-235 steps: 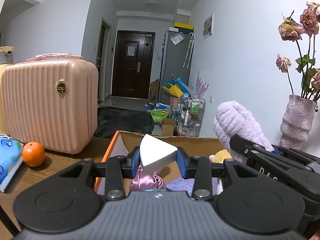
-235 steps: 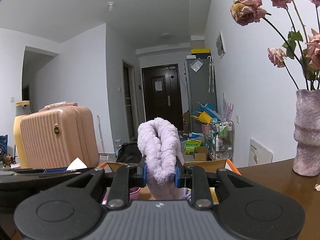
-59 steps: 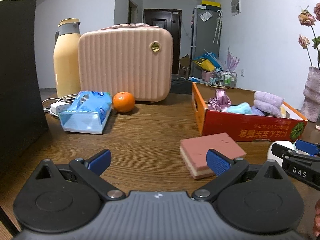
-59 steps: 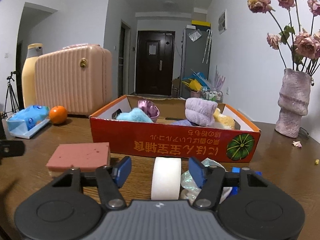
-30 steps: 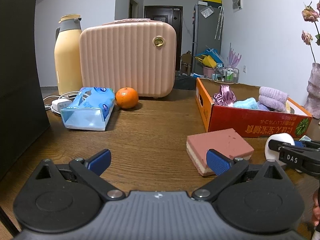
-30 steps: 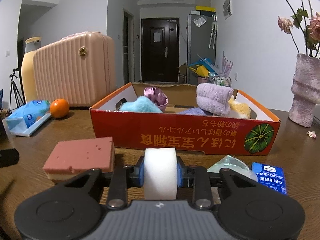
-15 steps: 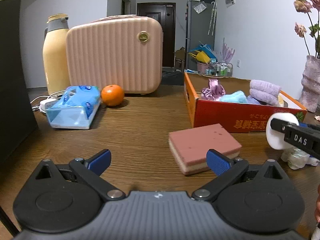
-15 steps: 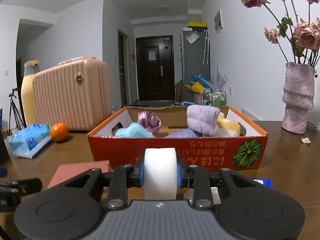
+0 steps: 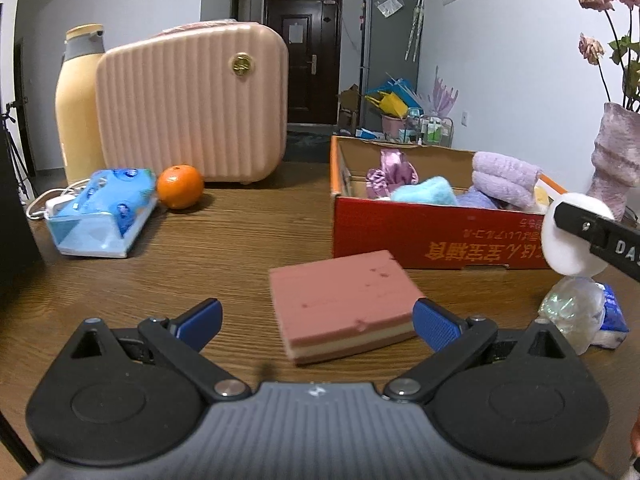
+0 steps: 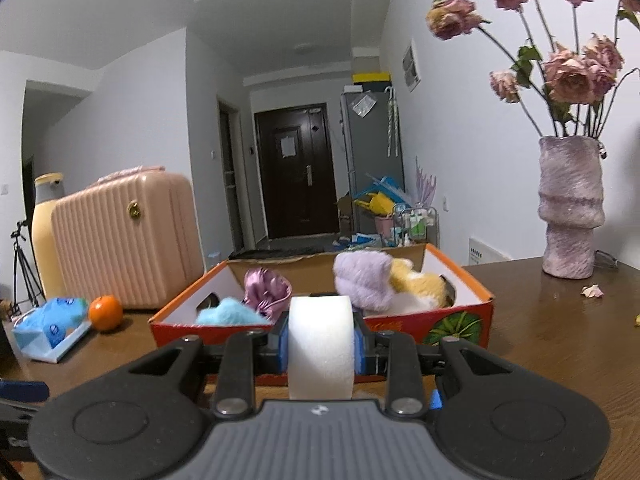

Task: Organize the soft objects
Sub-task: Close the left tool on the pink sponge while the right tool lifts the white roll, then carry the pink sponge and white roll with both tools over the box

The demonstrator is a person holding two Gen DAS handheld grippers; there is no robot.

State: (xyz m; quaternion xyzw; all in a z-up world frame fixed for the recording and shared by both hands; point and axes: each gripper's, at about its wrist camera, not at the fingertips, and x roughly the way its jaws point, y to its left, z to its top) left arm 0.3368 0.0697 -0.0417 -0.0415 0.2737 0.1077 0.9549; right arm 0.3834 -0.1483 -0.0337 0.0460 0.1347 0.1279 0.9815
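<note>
My right gripper (image 10: 321, 350) is shut on a round white sponge (image 10: 321, 346) and holds it above the table, just in front of the red cardboard box (image 10: 460, 326). The sponge also shows in the left wrist view (image 9: 570, 246). The box (image 9: 432, 246) holds a purple towel (image 9: 506, 178), a blue cloth (image 9: 426, 196), a pink satin pouch (image 10: 266, 290) and a yellow plush (image 10: 418, 282). My left gripper (image 9: 318, 322) is open, with a pink sponge block (image 9: 344, 300) lying on the table between its fingers.
A pink suitcase (image 9: 192, 104), a yellow thermos (image 9: 78, 100), an orange (image 9: 180, 186) and a blue tissue pack (image 9: 104, 210) stand at the left. A crumpled plastic wrap (image 9: 572, 312) and a tissue packet (image 9: 612, 318) lie right. A vase of dried roses (image 10: 570, 208) stands far right.
My right gripper closed on the white sponge and has lifted it up toward the box. My left gripper has moved so the pink sponge block lies between its open fingers.
</note>
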